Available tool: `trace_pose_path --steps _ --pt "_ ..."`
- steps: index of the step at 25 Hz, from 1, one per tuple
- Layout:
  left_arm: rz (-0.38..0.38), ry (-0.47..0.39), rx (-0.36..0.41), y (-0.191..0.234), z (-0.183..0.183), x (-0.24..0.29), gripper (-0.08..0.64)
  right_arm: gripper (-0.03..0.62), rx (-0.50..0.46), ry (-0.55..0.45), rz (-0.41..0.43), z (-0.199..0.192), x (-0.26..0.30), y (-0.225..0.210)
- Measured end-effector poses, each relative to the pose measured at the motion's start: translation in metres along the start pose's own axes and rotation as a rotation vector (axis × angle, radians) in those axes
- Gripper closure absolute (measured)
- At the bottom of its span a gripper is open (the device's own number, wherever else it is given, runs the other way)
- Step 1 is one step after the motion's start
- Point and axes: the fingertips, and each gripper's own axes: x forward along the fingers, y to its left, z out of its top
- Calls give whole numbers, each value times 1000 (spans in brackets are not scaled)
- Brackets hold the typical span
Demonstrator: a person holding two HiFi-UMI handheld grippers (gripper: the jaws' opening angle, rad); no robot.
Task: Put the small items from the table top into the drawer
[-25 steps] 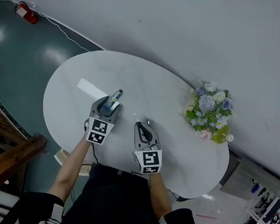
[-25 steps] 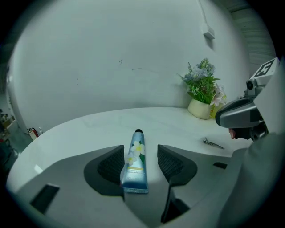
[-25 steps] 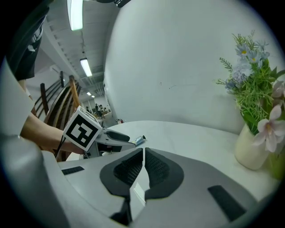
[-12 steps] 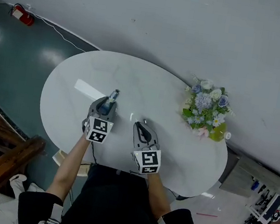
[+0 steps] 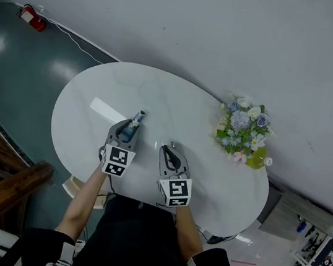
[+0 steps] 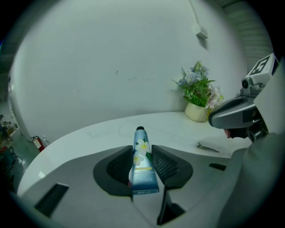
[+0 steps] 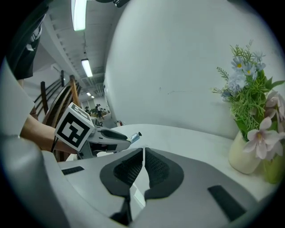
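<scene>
The left gripper (image 6: 142, 156) has just been closing its jaws and now pinches a blue tube (image 6: 141, 167) with a flower print between its ribbed pads. The tube's crimped end faces the camera and its dark cap points away over the white oval table (image 5: 178, 97). The right gripper (image 7: 143, 161), just beside it, has its jaws pressed together with nothing between them. Past the grippers a thin metal hair clip (image 6: 207, 147) lies on the table top, and farther off a pot of flowers (image 6: 196, 95) stands near the table's edge by the grey wall (image 5: 233, 27).
</scene>
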Motion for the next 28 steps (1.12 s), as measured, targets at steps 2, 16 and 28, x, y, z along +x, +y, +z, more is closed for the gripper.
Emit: trace_pose_path --steps 2,16,28 --pt "7 -26 -3 -5 7 -14 419 554 -7 -6 8 2 -3 4" --pt "118 -140 -62 -39 20 -144 419 554 -91 -61 117 15 -31 60" --pt "226 -180 -150 -30 -3 -248 419 554 -195 -60 270 30 -60 166"
